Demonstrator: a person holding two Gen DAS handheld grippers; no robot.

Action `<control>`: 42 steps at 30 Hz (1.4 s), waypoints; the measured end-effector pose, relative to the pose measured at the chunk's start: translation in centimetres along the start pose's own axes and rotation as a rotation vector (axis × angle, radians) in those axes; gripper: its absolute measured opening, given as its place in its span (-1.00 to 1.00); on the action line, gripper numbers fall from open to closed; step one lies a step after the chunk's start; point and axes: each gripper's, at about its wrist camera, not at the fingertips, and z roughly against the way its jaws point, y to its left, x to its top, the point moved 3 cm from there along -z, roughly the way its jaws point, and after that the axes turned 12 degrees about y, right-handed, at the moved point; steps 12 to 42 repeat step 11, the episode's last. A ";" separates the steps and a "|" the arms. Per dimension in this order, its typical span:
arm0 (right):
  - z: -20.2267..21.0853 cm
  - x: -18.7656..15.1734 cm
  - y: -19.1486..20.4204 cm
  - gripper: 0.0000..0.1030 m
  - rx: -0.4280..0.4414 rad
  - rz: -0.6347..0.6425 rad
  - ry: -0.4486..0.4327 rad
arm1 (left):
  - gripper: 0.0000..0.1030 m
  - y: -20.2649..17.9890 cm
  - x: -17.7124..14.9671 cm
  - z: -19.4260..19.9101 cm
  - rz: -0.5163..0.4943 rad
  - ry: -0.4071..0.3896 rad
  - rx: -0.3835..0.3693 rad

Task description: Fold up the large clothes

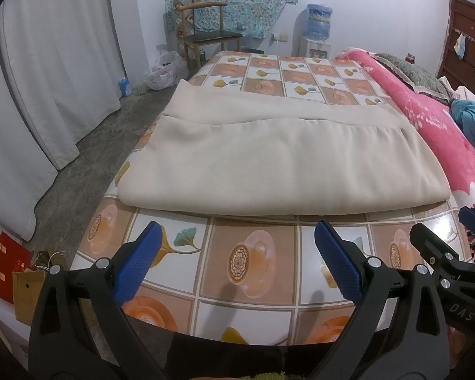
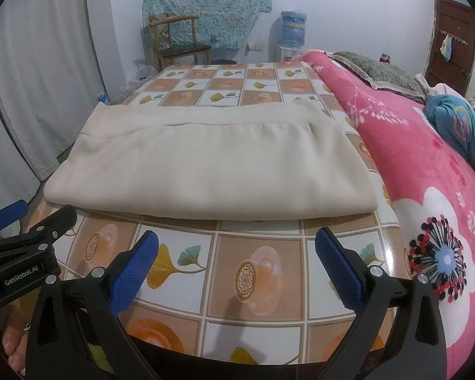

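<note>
A large cream cloth (image 1: pixel 269 155) (image 2: pixel 212 164) lies folded in a wide rectangle on the tiled-pattern table (image 1: pixel 253 259) (image 2: pixel 259 269); an upper layer's hem runs across its far part. My left gripper (image 1: pixel 237 237) hovers open over the near table edge, short of the cloth's front fold, nothing between its blue pads (image 1: pixel 136 262). My right gripper (image 2: pixel 237 247) is likewise open and empty, just short of the same fold. Each gripper shows at the side of the other's view: the right gripper (image 1: pixel 459 240) and the left gripper (image 2: pixel 25 218).
A pink flowered blanket (image 2: pixel 427 164) with a grey cushion (image 2: pixel 373 69) and a blue bundle lies along the table's right side. White curtains (image 1: pixel 47 79) hang at left over a bare floor. A wooden chair (image 1: pixel 205 34), water dispenser (image 1: pixel 316 31) and paper bags (image 1: pixel 12 272) stand around.
</note>
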 end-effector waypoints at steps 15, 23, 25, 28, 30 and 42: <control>-0.1 0.1 -0.2 0.87 0.002 0.000 0.002 | 0.81 -0.2 0.0 0.0 0.001 0.002 -0.001; -0.1 0.1 -0.2 0.87 0.002 0.000 0.002 | 0.81 -0.2 0.0 0.0 0.001 0.002 -0.001; -0.1 0.1 -0.2 0.87 0.002 0.000 0.002 | 0.81 -0.2 0.0 0.0 0.001 0.002 -0.001; -0.1 0.1 -0.2 0.87 0.002 0.000 0.002 | 0.81 -0.2 0.0 0.0 0.001 0.002 -0.001; -0.1 0.1 -0.2 0.87 0.002 0.000 0.002 | 0.81 -0.2 0.0 0.0 0.001 0.002 -0.001; -0.1 0.1 -0.2 0.87 0.002 0.000 0.002 | 0.81 -0.2 0.0 0.0 0.001 0.002 -0.001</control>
